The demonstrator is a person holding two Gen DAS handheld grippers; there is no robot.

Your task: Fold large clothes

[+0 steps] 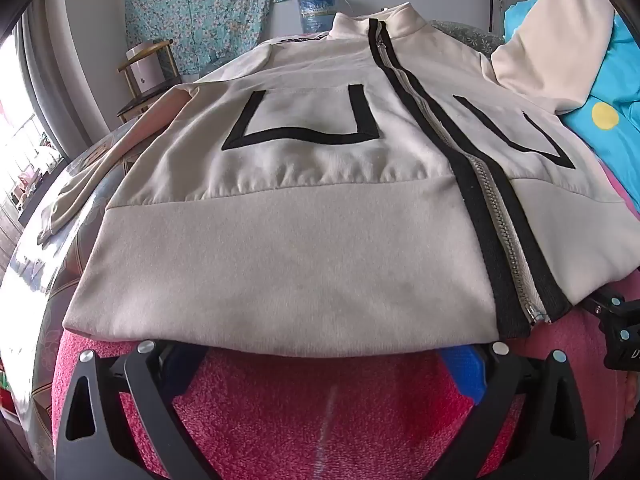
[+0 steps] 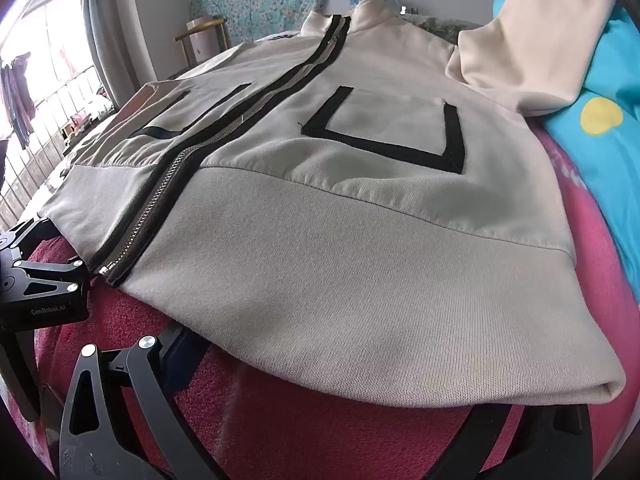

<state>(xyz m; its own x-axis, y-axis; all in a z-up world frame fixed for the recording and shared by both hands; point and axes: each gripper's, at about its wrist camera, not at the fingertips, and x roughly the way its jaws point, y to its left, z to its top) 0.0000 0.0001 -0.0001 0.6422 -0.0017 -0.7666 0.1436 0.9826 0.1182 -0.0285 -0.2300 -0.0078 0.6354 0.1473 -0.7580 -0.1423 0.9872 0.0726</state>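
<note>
Two claws spreading wide at the near hem: left gripper (image 1: 320,354) and right gripper (image 2: 332,376), fingertips slipping under the band, gripping nothing visibly. Lying straight ahead, front up, on a pink blanket (image 1: 320,412): cream jacket (image 1: 280,208), zipped. Running lengthwise away from the claws, zipper (image 1: 496,208) leading to the collar (image 1: 376,24) at the far end. Spilling rightward over a blue cloth (image 2: 600,80), one sleeve (image 2: 540,32).

"GenRoboLAI" — left hand-held gripper (image 2: 86,276)
</note>
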